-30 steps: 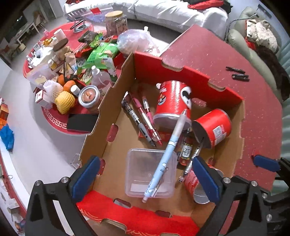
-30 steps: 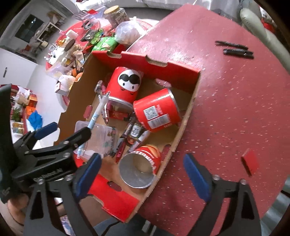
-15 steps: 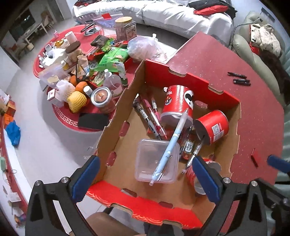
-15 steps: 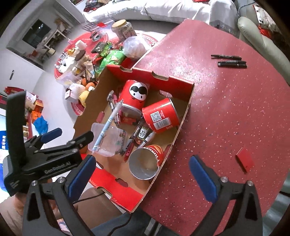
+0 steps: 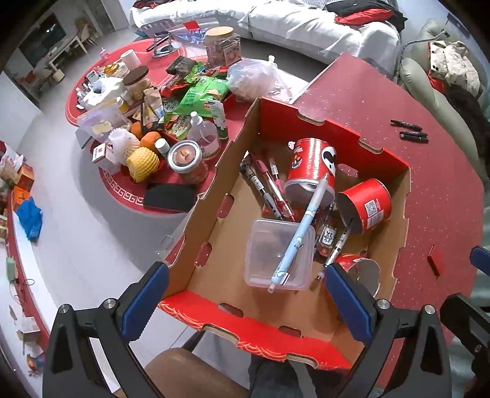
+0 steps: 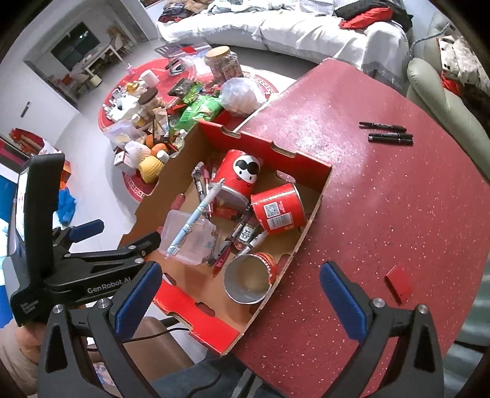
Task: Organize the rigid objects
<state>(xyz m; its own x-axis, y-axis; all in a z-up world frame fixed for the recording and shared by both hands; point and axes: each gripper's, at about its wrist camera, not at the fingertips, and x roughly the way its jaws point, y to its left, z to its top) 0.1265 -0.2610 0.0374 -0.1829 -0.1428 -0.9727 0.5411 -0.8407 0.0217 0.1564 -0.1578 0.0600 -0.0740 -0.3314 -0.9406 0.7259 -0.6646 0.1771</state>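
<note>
A red cardboard box (image 5: 309, 131) (image 6: 269, 150) lies on the red table's left edge. It holds three red cans (image 5: 310, 167) (image 6: 278, 208), a clear plastic tub (image 5: 277, 254) (image 6: 190, 235), a light blue pen (image 5: 301, 228) (image 6: 196, 220) lying across the tub, and several other pens (image 5: 266, 186). My left gripper (image 5: 245, 301) is open and empty, high above the box's near end. My right gripper (image 6: 242, 300) is open and empty, high above the box's near right corner. The left gripper's body (image 6: 92, 266) shows in the right wrist view.
Two black markers (image 5: 408, 130) (image 6: 387, 131) lie on the far side of the red table (image 6: 398, 214). A small red card (image 6: 398, 283) (image 5: 434, 264) lies at the right. A low round table (image 5: 147, 101) crowded with snacks, jars and fruit stands at the left. A white sofa (image 5: 291, 27) is behind.
Both grippers have risen and pulled back from the box, so it looks smaller. Nothing in the box has moved.
</note>
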